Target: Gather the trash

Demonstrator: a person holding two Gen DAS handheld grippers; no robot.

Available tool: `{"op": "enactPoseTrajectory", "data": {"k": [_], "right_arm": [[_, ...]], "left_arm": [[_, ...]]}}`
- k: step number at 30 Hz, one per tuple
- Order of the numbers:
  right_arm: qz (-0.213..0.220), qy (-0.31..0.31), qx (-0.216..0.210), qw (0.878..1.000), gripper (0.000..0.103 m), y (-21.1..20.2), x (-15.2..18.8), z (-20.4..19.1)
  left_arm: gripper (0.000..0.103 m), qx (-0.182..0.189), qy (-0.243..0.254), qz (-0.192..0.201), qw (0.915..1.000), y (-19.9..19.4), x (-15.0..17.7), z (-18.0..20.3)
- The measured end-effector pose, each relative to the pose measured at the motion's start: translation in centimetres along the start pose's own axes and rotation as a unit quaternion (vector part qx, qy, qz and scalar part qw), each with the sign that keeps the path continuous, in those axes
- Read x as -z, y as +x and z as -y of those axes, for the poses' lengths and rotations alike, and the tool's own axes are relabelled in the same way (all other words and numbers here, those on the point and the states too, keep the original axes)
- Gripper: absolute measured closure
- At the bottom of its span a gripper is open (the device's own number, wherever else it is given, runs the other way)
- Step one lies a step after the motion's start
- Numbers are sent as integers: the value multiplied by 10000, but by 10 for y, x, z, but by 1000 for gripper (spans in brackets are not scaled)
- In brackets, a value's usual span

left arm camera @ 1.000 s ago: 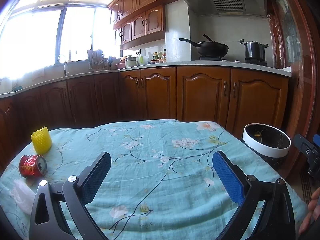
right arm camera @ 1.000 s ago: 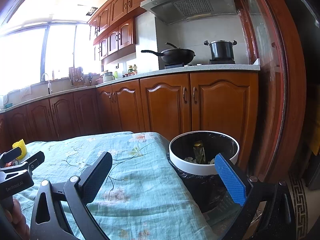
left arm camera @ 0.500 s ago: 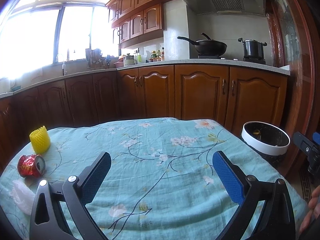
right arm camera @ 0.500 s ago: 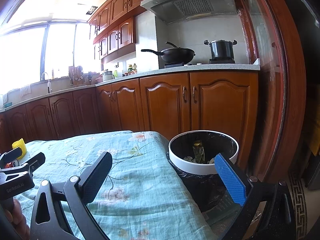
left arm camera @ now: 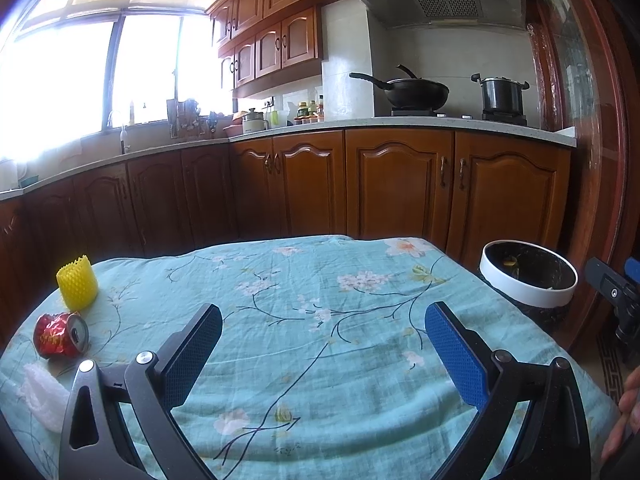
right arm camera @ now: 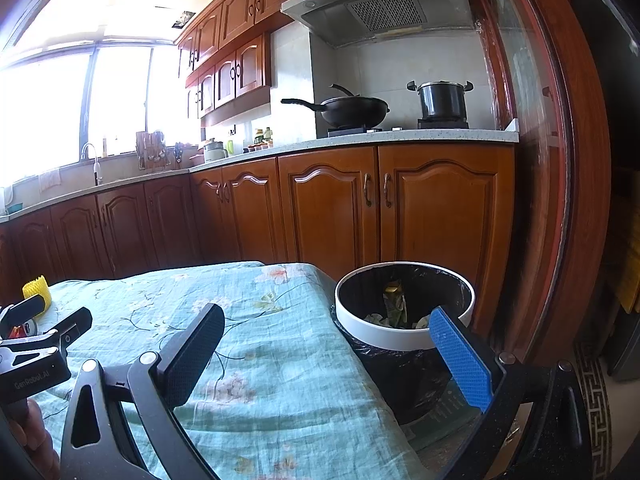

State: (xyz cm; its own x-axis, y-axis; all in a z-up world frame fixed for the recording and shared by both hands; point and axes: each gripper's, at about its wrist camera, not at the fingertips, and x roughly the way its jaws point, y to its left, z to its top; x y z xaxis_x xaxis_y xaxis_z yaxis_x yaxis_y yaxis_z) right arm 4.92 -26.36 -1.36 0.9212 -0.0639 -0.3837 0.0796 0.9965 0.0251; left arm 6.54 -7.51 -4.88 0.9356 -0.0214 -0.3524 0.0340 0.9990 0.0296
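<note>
A crushed red can (left arm camera: 61, 335), a yellow foam net sleeve (left arm camera: 77, 288) and a white plastic wrapper (left arm camera: 42, 396) lie at the left end of the table with the teal floral cloth (left arm camera: 320, 320). My left gripper (left arm camera: 322, 344) is open and empty above the cloth, to the right of them. A white-rimmed trash bin (right arm camera: 404, 312) with a black liner stands beside the table's right end and holds some scraps. My right gripper (right arm camera: 326, 344) is open and empty, near the bin. The sleeve also shows in the right wrist view (right arm camera: 37, 289).
Wooden kitchen cabinets (left arm camera: 400, 184) run behind the table, with a wok (left arm camera: 416, 92) and a pot (left arm camera: 502, 96) on the stove. A wooden door frame (right arm camera: 560, 200) stands right of the bin. The other gripper (right arm camera: 40, 344) shows at the left edge of the right wrist view.
The left wrist view has shifted slightly, so the can, sleeve and bin sit a little lower and closer. The right gripper has barely moved. Both stay open.
</note>
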Motion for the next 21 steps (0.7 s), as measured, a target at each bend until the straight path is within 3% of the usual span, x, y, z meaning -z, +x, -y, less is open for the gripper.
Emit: {"op": "enactPoseTrajectory", "data": {"k": [21], "right_arm": [[-46,43,-16,10000,0,0,-3,4]], "left_arm": [[1,31,26,4,10000,-1,1,0]]}}
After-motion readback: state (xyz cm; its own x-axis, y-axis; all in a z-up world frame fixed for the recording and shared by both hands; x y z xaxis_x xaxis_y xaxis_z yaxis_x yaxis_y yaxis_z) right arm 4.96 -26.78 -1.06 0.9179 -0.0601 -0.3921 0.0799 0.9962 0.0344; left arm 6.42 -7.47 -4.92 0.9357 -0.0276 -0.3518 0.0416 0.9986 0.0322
